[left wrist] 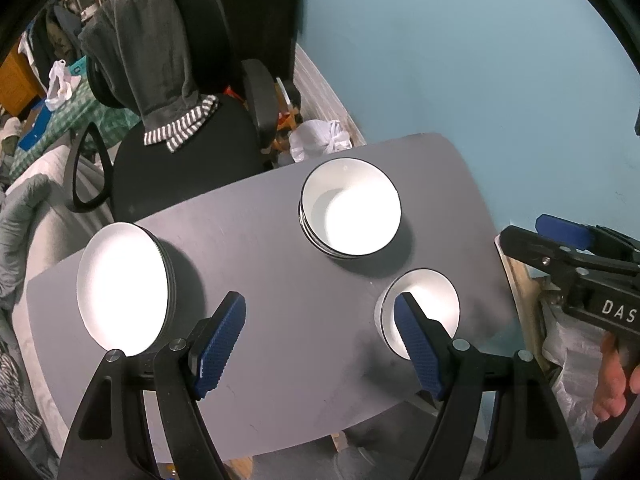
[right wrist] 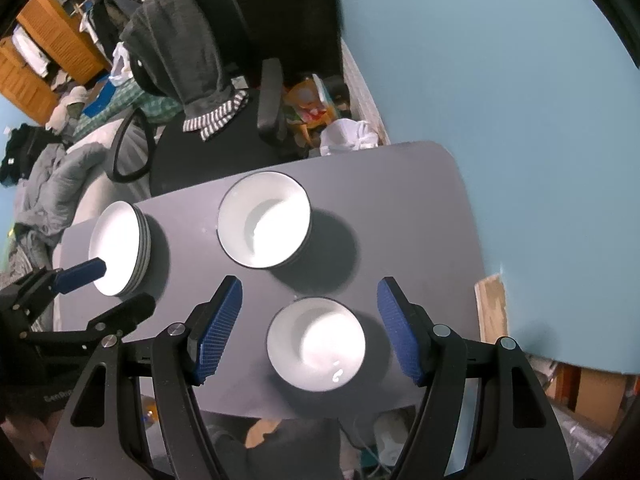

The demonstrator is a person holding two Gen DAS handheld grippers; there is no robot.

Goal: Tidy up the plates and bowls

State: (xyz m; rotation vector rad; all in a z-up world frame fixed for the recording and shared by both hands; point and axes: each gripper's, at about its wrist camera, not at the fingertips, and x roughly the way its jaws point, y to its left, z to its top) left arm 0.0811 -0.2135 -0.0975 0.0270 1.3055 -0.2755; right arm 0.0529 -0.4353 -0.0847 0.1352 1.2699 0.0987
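- table [left wrist: 280,280]: grey top, seen from above by both wrist cameras; it carries three groups of white dishes with dark rims.
- plates [left wrist: 124,288]: a stack at the table's left edge, nearest the chair side.
- big bowls [left wrist: 350,210]: a nested stack toward the far middle of the table, apart from the plates.
- small bowl [right wrist: 316,344]: stands alone near the front right part of the table, just in front of the big bowls and not touching them.
- left gripper [left wrist: 320,328]: points steeply down over bare table between the plates and the small bowl; jaws wide apart, nothing between the blue pads [left wrist: 222,344]. the right-hand pad overlaps the small bowl's left rim in the left wrist view.
- right gripper [right wrist: 310,320]: hangs over the small bowl, which shows between its spread fingers; jaws apart, pads clear of the rim, nothing gripped.
- hand [left wrist: 612,380]: seen at the right edge of the left wrist view, holding the right gripper's handle.
- chair [left wrist: 192,120]: black office chair behind the table, a grey garment [left wrist: 152,52] draped over its back.
- wall [left wrist: 460,60]: pale blue, to the right.
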